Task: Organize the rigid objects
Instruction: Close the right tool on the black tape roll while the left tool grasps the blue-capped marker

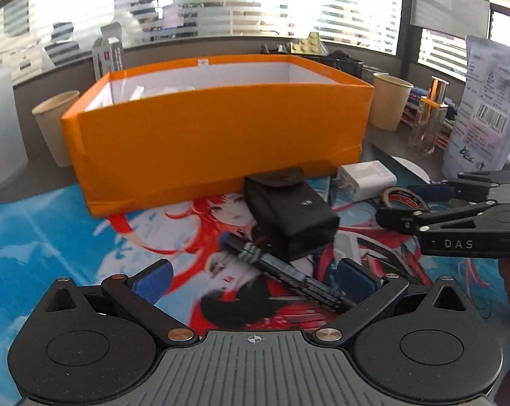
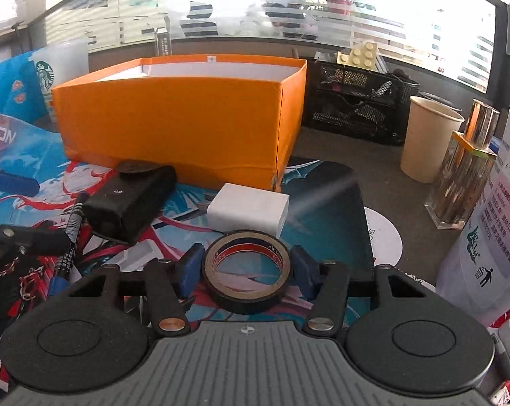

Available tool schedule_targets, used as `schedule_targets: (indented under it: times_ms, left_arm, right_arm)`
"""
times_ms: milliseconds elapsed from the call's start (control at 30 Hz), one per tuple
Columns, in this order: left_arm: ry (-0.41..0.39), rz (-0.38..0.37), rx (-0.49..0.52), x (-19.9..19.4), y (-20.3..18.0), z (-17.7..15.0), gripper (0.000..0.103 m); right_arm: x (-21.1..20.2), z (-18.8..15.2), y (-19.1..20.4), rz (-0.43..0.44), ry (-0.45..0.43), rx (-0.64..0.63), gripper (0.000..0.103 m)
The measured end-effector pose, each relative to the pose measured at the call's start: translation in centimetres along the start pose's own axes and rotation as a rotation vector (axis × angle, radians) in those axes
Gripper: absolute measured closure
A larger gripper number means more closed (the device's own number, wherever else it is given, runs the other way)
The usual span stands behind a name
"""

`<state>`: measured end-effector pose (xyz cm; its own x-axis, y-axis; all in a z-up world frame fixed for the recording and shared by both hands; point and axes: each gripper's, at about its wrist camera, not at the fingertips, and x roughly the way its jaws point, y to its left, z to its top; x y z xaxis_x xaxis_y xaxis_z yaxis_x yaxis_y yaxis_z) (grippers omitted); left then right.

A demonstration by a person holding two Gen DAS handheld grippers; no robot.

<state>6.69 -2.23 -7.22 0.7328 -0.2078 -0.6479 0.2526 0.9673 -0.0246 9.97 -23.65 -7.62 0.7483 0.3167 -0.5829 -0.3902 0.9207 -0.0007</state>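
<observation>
Now we are gripping the round black tape roll (image 2: 246,272) with our right tool (image 2: 247,267) before the orange cardboard box (image 2: 174,125); our left tool (image 1: 253,279) is gaping over a black marker pen (image 1: 282,272).

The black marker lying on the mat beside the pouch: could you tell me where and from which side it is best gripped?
Grip the marker across its ribbed barrel, near the middle. It lies flat and slanted on the mat, its far end by the pouch, so come from above with the left claw turned square to the barrel.
</observation>
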Motion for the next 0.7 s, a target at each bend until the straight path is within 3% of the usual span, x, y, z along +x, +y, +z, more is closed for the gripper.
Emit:
schedule_targets:
  times_ms: [133,233,700]
  left_arm:
    - [0.045,0.005,0.003,1.1,-1.0,-0.4,0.0]
    - [0.019,0.022,0.048,1.1,-1.6,-0.9,0.0]
    - [0.032,0.059,-0.006,-1.3,5.1,-2.4,0.001]
  right_arm:
    - [0.0,0.1,-0.2,0.01,-0.002,0.014,0.051]
    - [0.0,0.0,-0.3,0.015,-0.005,0.02,0.05]
    - [-0.3,-0.1,0.4,0.019,-0.016,-0.025,0.051]
